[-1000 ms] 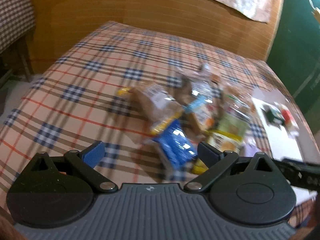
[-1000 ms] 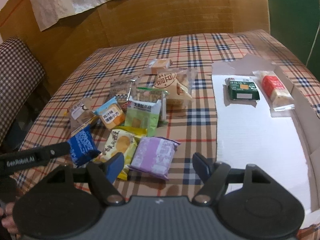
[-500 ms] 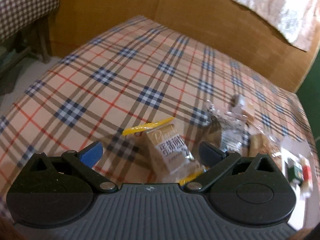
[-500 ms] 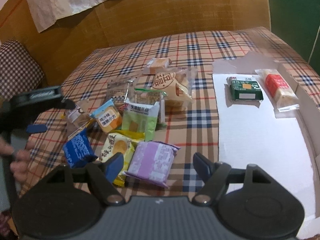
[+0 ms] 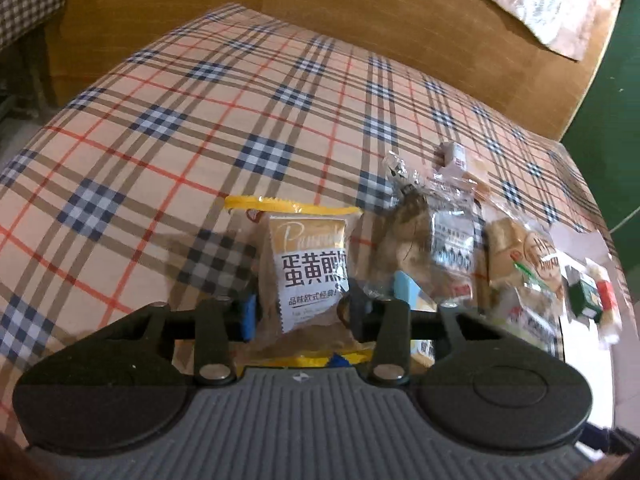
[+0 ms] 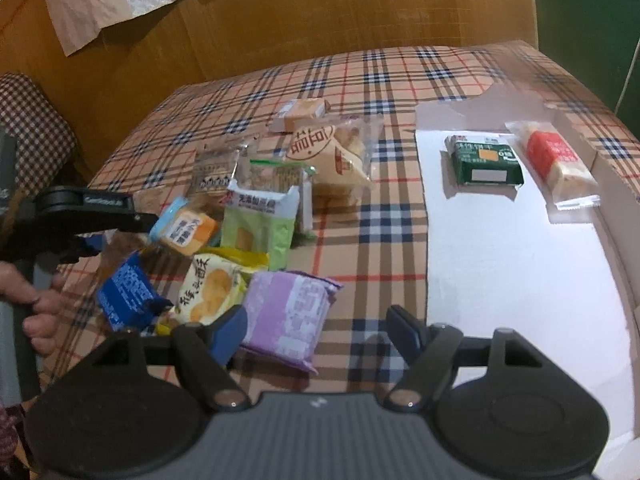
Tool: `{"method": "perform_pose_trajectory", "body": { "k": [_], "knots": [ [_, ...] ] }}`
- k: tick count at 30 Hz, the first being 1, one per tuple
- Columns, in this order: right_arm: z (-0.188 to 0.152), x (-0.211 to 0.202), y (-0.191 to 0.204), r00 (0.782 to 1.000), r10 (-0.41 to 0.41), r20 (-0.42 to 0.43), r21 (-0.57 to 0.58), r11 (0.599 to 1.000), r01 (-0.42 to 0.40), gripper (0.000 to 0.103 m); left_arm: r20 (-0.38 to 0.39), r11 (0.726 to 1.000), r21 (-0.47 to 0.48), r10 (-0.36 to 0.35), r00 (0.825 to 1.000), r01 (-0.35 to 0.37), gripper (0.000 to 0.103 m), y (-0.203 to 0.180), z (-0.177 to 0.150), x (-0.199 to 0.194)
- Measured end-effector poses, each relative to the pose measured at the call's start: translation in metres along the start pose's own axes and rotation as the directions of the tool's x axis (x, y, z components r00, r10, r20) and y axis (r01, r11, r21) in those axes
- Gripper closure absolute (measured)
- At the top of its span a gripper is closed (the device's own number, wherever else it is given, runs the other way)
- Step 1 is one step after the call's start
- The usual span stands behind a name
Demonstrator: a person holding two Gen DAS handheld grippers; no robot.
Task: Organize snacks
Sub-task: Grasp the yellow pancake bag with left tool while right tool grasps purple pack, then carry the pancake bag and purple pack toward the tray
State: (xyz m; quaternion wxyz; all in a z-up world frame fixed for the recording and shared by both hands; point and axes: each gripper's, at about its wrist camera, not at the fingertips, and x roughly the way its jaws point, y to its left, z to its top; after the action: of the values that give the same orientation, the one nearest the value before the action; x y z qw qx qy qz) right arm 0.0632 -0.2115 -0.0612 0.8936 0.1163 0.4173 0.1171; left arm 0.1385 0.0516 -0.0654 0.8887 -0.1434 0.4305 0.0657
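Note:
A pile of wrapped snacks lies on the plaid cloth (image 5: 168,128). My left gripper (image 5: 299,314) is shut on a brown-and-gold packet (image 5: 308,264) with yellow seams, its pads pressing both sides of the packet's near half. In the right wrist view the left gripper (image 6: 96,208) reaches into the pile's left side, with a hand (image 6: 36,300) on its grip. My right gripper (image 6: 318,328) stands open low over the cloth, holding nothing. A purple packet (image 6: 286,316) lies by its left finger. A green box (image 6: 484,160) and a red packet (image 6: 554,160) sit on the white tray (image 6: 512,272).
The pile also holds a blue packet (image 6: 124,296), a yellow one (image 6: 212,288), a light green one (image 6: 260,224), a large beige bag (image 6: 332,156) and a small tan box (image 6: 300,112). Brown cardboard (image 6: 320,20) walls the back. A checked cushion (image 6: 36,128) sits left.
My left gripper swung to the pile's left end, came down over the brown-and-gold packet, and its jaws went from wide open to shut on it. The right gripper has hardly moved.

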Motion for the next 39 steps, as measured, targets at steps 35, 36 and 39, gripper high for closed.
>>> {"method": "perform_pose_trajectory", "body": {
  "k": [35,36,39],
  "knots": [
    [-0.002,0.025,0.020,0.986,-0.167,0.020,-0.048,0.985,0.168,0.024,0.115,0.999,0.014,-0.045,0.992,0.044,0.057,0.023,-0.054,-0.100],
    [-0.003,0.027,0.022,0.983,-0.182,0.028,-0.068,0.981,0.183,0.028,0.111,0.998,0.025,-0.057,0.992,0.054,0.057,0.020,-0.056,-0.101],
    [-0.003,0.025,0.021,0.977,-0.205,0.055,-0.091,0.974,0.209,0.057,0.100,0.997,0.049,-0.069,0.993,0.065,0.057,0.009,-0.062,-0.101]
  ]
}}
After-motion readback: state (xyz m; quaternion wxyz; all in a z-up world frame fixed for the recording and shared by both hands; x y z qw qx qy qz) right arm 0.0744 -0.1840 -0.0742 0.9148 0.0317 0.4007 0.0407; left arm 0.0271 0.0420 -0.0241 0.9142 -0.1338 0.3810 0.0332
